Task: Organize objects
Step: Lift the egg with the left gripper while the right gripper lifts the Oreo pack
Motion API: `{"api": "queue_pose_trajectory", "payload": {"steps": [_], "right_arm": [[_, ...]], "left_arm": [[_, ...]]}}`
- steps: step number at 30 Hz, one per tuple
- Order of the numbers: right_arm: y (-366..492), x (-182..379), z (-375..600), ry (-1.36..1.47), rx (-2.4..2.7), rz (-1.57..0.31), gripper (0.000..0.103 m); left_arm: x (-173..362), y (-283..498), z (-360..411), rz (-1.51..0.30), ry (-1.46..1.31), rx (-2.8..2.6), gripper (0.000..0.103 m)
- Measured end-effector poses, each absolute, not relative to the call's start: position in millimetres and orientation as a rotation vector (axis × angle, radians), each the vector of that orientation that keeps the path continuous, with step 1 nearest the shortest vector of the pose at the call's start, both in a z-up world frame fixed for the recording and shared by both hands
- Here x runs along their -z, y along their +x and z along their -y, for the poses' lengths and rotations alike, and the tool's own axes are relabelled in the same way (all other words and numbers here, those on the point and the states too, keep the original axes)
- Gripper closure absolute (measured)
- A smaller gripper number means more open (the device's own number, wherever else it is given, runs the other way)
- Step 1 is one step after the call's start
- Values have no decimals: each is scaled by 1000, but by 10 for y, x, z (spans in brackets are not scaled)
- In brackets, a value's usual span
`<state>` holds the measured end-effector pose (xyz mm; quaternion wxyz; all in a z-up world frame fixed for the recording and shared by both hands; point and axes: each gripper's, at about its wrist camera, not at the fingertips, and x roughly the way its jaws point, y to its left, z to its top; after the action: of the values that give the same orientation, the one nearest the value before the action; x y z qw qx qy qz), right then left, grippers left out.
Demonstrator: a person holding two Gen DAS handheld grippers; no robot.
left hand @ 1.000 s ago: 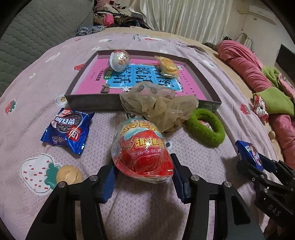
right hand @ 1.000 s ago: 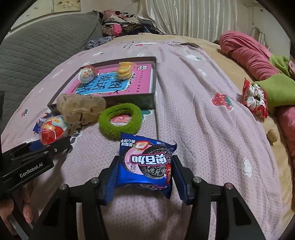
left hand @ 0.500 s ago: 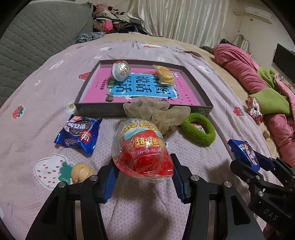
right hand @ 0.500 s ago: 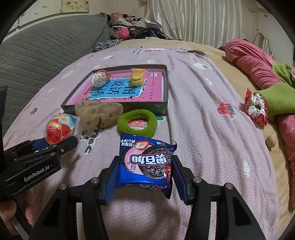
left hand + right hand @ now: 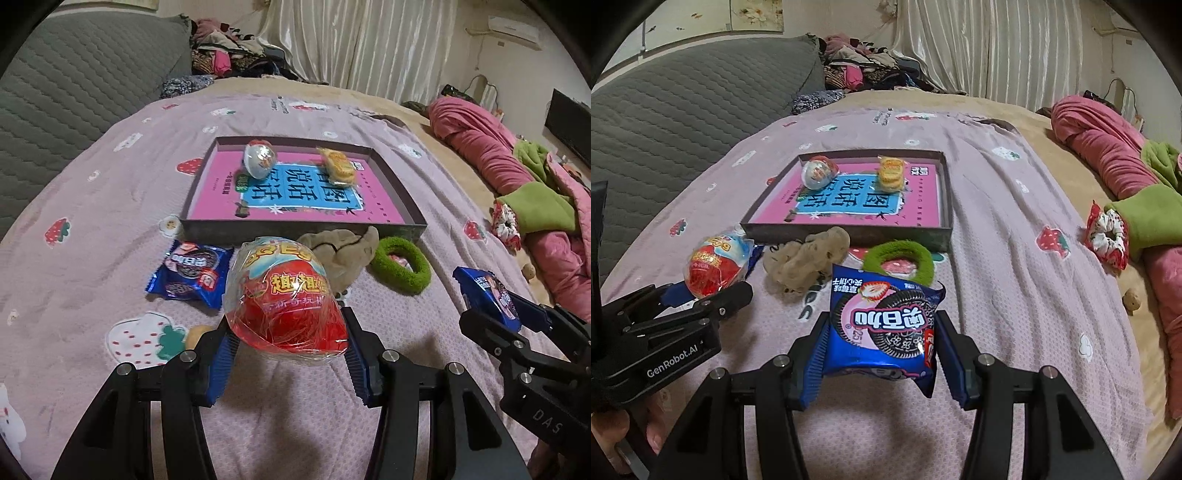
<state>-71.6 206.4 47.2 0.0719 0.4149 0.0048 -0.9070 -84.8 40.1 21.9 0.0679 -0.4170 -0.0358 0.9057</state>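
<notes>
My left gripper (image 5: 288, 354) is shut on a red wrapped toy egg (image 5: 286, 299), held above the bed; the egg also shows in the right wrist view (image 5: 714, 264). My right gripper (image 5: 881, 358) is shut on a blue Oreo packet (image 5: 882, 328), which also shows in the left wrist view (image 5: 487, 291). A dark shallow box (image 5: 402, 195) with a pink book inside holds a silver toy egg (image 5: 260, 160) and a yellow biscuit pack (image 5: 338, 168). It lies ahead of both grippers. A second Oreo packet (image 5: 190, 271) lies on the bed at left.
A beige scrunchie (image 5: 341, 253) and a green scrunchie (image 5: 400, 264) lie in front of the box. A small yellow round item (image 5: 194, 334) lies by my left fingers. A red patterned scrunchie (image 5: 1108, 238) and pink and green bedding (image 5: 1108, 155) lie at right.
Both grippers have pulled back and risen from the box with their objects held. The box and scrunchies now look farther away.
</notes>
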Motion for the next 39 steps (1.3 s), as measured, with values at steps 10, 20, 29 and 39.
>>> {"api": "queue_pose_trajectory", "payload": {"steps": [10,20,29,39], "right_arm": [[-678,-659,-1916,1196,2738,-40,49],[-645,-886,-1775,1142,2747,-59,49],[-640,-1183,-1666,1068,2770,-86,49],[-676,-1429,-1578,1009,2781,-99,49]], "left_arm": [[-385,-774,-216,122,-1217,-2749,48],[-639,-700,-38,105,-1163,-2778,48],[-843,-736,118,116,-1152,-2772,48],[-1039,-772,197,88,-1111,-2797,48]]}}
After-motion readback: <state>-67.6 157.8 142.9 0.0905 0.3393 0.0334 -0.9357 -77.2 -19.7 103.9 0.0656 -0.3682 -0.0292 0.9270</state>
